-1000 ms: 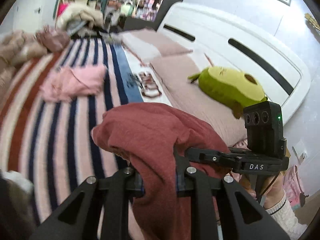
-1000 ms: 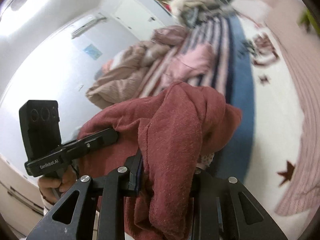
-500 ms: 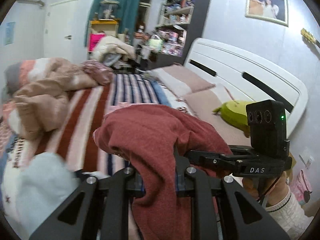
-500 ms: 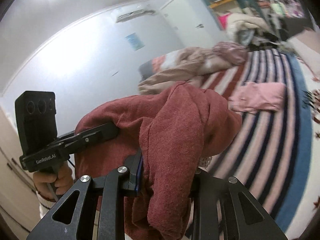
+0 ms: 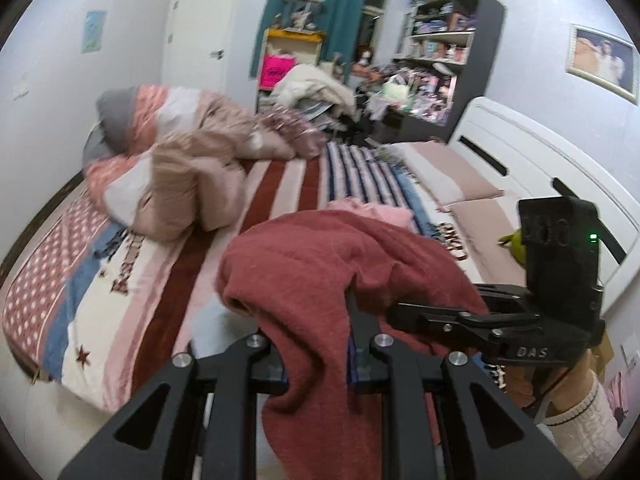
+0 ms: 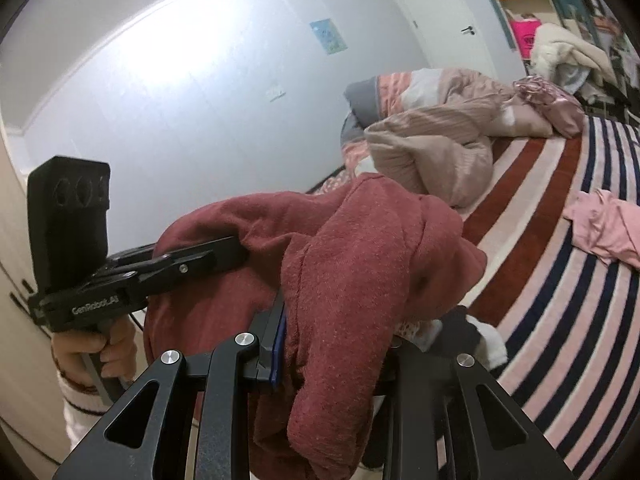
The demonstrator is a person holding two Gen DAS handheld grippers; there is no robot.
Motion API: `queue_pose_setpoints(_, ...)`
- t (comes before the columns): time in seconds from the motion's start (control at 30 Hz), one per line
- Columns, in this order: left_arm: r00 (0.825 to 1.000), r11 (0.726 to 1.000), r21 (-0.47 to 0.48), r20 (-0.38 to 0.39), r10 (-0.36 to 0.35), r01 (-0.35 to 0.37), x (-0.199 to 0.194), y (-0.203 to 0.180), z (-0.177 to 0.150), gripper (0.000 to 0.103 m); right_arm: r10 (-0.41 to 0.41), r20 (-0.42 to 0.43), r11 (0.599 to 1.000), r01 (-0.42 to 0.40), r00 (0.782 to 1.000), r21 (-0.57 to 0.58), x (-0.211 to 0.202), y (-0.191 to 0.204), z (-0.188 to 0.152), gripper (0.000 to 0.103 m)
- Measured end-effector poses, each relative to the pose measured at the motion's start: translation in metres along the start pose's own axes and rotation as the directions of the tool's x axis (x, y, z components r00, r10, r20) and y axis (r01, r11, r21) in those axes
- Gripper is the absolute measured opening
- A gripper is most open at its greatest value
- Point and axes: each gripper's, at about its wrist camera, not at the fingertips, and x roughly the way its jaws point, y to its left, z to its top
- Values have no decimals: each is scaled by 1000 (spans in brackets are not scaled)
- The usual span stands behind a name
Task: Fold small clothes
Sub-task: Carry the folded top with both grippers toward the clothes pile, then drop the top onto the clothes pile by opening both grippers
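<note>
Left gripper [image 5: 316, 364] clamped on red garment [image 5: 320, 280]; right gripper [image 6: 332, 356] likewise clamped on it [image 6: 352, 256]; garment held bunched between both, raised above striped bed [image 5: 280, 184]; pink cloth [image 6: 608, 228] lying on bed.

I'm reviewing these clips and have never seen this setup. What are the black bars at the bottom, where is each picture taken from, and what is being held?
There is no robot here: a person holds a handheld two-finger gripper in each hand. Each picture comes from a fisheye camera on one gripper, looking along its fingers, so the black bars are that gripper itself. The left gripper and right gripper are both shut on one dark red garment, lifted above a striped bed. Each view also shows the other gripper from the side. On the bed lie a pink garment, a bunched beige quilt and pillows.
</note>
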Motion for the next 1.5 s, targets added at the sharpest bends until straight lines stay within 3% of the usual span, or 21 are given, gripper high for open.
queue_pose_setpoints(0.27,991,995,-84,-128,36,-47,59,50,-32,23,-83,-124,996,81,989,-25,63,-3,-20,23)
queue_pose_setpoints(0.43,985,991,-104,-162,66,-84,80,62,-47,39,-123,-163,992,119,979,-39,79,-19,-34,35)
queue_pose_setpoints(0.47,985,990,-110,-158,69,-87,80,64,-48,42,-127,-166,992,122,978,-40,80,-20,-35,41)
queue_pose_setpoints(0.57,987,988,-113,-135,86,-102,76,64,-48,55,-135,-168,991,132,977,-30,76,-27,-36,56)
queue_pose_setpoints(0.8,991,988,-99,-80,110,-117,56,63,-40,67,-93,-156,996,93,983,-6,54,-37,-29,63)
queue_pose_setpoints(1.03,990,987,-94,-46,130,-134,42,56,-38,68,-83,-140,996,86,987,14,37,-49,-29,64)
queue_pose_setpoints(1.17,981,978,-82,-21,191,-192,33,43,-42,68,-75,-125,997,77,989,11,25,-50,-35,64)
queue_pose_setpoints(1.27,972,970,-69,34,235,-232,23,27,-47,69,-42,-105,999,44,994,14,11,-48,-43,64)
queue_pose_setpoints(1.5,960,975,-23,175,220,-219,8,-41,-72,73,-40,-84,999,37,996,-30,-36,-46,-83,64)
